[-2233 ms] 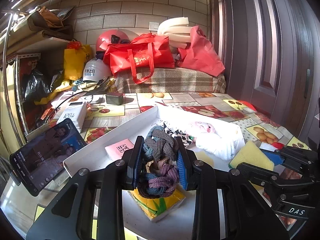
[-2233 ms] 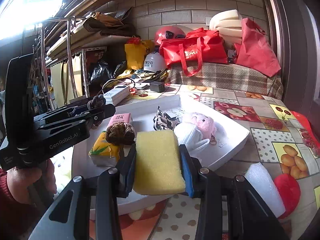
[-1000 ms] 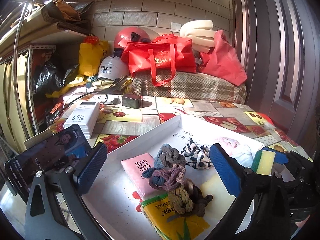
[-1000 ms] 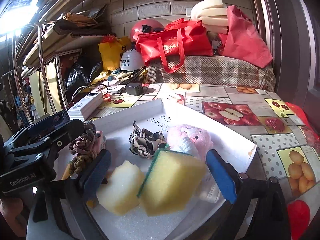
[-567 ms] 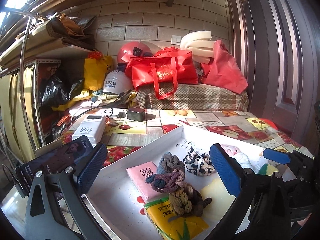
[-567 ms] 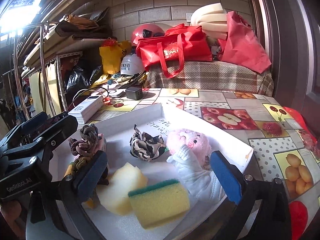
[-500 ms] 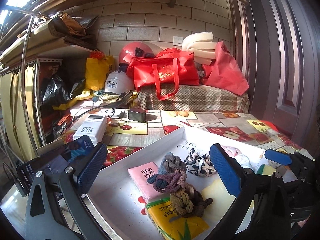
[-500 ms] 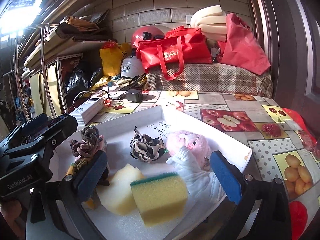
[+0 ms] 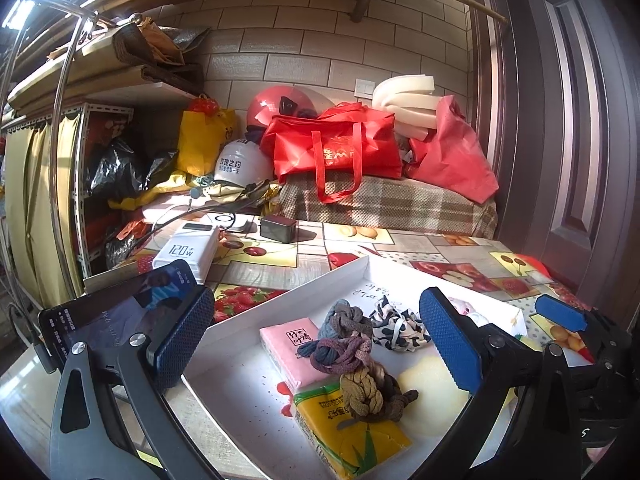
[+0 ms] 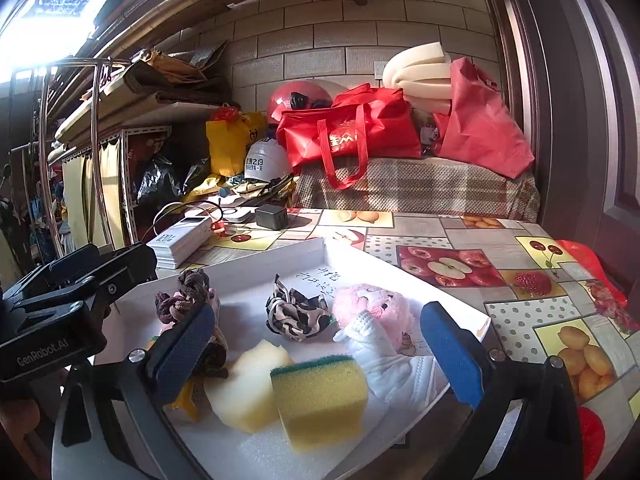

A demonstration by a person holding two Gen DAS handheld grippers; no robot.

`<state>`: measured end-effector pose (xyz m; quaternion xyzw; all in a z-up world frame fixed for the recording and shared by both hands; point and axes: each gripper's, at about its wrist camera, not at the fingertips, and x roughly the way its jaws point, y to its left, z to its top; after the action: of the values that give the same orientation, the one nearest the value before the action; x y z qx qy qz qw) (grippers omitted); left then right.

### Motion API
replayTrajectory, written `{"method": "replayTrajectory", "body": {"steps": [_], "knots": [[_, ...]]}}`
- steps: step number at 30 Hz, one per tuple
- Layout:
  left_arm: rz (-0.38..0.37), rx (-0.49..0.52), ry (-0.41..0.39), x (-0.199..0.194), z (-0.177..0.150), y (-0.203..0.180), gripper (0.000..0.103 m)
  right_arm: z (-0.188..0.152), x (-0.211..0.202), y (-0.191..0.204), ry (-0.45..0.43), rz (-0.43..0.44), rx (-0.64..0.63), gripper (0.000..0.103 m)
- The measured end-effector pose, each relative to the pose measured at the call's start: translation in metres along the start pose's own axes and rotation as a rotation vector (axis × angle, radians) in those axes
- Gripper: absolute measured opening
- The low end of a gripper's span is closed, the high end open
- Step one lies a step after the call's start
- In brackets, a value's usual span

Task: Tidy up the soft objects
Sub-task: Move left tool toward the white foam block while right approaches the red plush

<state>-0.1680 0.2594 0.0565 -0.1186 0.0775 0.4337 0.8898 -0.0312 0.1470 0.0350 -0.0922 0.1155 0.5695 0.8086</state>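
Sponge (image 10: 320, 398) in white tray (image 10: 400, 280), green side up, long axis across view; both grippers (image 9: 316, 344) (image 10: 320, 352) spread wide, holding nothing.

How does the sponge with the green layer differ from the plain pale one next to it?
The green-topped sponge is a squared block of deeper yellow with a green scouring layer; the pale sponge is lighter, rounded and notched on top, without a layer. Both sit side by side in the white tray.
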Motion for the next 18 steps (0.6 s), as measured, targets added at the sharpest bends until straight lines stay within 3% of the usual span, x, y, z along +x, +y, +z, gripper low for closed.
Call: {"method": "replayTrajectory", "body": {"steps": [13,18], "knots": [[-0.015,-0.032,0.013,-0.014,-0.005,0.002,0.103,-0.006,-0.017,-0.002,-0.006,0.011,-0.001,0.103],[-0.034,0.028,0.003,-0.024,-0.008,-0.013,0.103,-0.014,-0.034,-0.001,0.008,0.021,-0.040,0.103]]}}
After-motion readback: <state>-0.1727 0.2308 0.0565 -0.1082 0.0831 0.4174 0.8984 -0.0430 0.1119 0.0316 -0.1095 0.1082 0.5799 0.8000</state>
